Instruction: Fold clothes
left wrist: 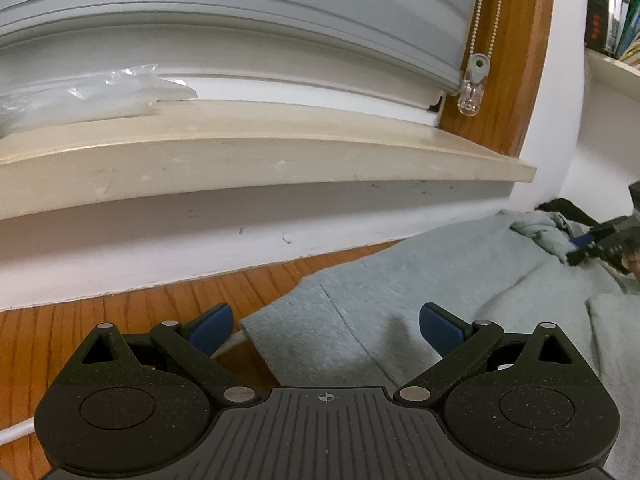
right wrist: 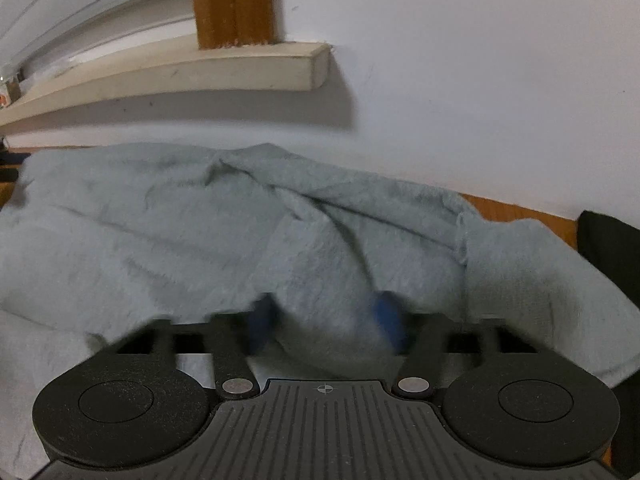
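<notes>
Left tool [left wrist: 326, 322] overhangs garment [left wrist: 440, 292] stretching rightward along wall [left wrist: 160, 252].

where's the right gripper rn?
Far right of the left wrist view, the right gripper sits on the bunched grey garment below the sill's end.

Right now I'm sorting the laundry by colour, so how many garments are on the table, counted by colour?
Grey garments: 1, the grey sweatshirt, spread on the wooden table, a bunched fold between the right gripper's pads.
Black garments: 1, the black cloth at the sweatshirt's far end; which garment it is, I cannot tell.
Total: 2
</notes>
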{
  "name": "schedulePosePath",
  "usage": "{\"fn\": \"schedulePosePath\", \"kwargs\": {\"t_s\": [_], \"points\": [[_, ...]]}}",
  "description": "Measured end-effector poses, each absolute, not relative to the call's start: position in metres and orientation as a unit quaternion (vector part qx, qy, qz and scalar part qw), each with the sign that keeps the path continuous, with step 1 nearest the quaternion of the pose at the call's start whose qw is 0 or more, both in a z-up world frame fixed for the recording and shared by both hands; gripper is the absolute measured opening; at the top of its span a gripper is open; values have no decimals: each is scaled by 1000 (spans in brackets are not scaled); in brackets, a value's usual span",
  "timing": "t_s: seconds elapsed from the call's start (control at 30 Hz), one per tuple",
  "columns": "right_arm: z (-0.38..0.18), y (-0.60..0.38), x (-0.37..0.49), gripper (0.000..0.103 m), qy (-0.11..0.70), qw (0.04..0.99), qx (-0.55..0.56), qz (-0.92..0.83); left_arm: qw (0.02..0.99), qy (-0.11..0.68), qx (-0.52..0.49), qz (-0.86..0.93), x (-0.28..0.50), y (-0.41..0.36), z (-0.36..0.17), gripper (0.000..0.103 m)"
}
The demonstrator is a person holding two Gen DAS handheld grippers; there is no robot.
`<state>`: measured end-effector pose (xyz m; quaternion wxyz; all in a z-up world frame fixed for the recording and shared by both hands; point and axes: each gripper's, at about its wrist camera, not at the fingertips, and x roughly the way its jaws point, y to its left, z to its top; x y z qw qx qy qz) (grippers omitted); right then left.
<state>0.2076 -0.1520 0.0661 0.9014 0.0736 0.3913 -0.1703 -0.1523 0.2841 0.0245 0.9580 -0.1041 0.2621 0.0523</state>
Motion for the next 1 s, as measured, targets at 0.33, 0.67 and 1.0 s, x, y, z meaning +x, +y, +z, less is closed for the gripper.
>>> {"fn": "schedulePosePath", "kwargs": {"t_s": [0.33,0.67,1.0], "points": [[99,-148,234,48,372,877,-80,-294,958,262,-108,53,-152,286,23,100],[139,-148,217,72,319,927,-3,-198,957,270,-94,55,-142,292,27,97],[74,-130,293,53,377,913,-58,-145,952,297,-65,27,-129,290,19,70]]}}
